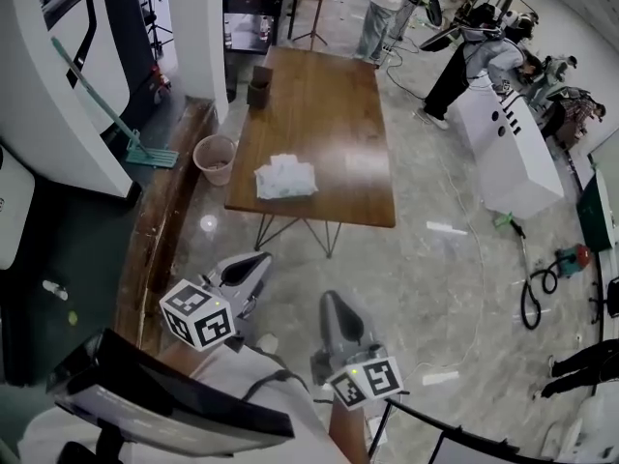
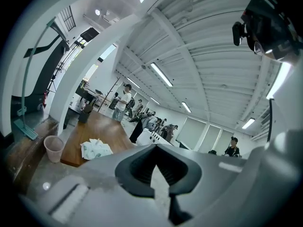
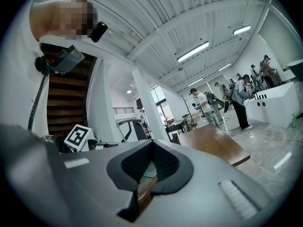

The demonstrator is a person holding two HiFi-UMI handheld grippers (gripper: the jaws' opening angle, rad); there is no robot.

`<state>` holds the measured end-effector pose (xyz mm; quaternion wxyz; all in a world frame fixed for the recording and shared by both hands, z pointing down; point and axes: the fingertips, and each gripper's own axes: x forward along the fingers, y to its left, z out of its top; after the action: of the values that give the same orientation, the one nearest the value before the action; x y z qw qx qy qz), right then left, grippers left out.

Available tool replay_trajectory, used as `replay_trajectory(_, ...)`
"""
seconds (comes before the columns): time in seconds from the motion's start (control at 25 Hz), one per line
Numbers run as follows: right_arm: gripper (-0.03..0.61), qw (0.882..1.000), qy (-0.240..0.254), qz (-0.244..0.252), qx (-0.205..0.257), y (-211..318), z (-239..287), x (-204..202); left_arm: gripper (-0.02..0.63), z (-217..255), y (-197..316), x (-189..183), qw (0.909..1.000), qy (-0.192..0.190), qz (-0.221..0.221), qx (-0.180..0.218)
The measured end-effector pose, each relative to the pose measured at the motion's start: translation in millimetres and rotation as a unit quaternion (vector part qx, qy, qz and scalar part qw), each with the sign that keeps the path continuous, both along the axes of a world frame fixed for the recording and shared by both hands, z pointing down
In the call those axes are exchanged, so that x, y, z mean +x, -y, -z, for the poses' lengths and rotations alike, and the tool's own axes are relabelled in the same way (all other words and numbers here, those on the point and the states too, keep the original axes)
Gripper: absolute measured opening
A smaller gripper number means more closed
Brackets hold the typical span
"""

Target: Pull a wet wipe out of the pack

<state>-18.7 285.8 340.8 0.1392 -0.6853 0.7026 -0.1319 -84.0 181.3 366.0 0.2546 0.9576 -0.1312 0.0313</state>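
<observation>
Left gripper [image 1: 250, 262] and right gripper [image 1: 335, 304] were closed, empty, well short of the wooden table [image 1: 329, 85]. Wet wipe pack [image 1: 285, 177] lay there, seemingly crumpled.

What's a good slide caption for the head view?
Left gripper and right gripper, both shut, hover short of the wooden table bearing the wet wipe pack.

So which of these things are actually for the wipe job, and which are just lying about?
For the job: wipe pack on the table; left tongs and right tongs, both shut and empty.

Lying about: pink bin, dark box, mop, white cabinet.
</observation>
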Motion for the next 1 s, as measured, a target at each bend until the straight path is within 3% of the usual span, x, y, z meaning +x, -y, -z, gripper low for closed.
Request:
replay_trajectory(0.48, 0.005, 0.995, 0.067, -0.079, -0.015, -47.7, -23.7, 54.2, 0.005, 18.7, -12.4, 46.5, 0.9992, 0.006, -0.033, 0.020)
replay_trajectory(1.0, 0.005, 0.991, 0.077, -0.104, -0.026, -37.0, -36.6, 69.4, 0.005, 11.0, 1.8, 62.2, 0.9982, 0.012, -0.055, 0.021)
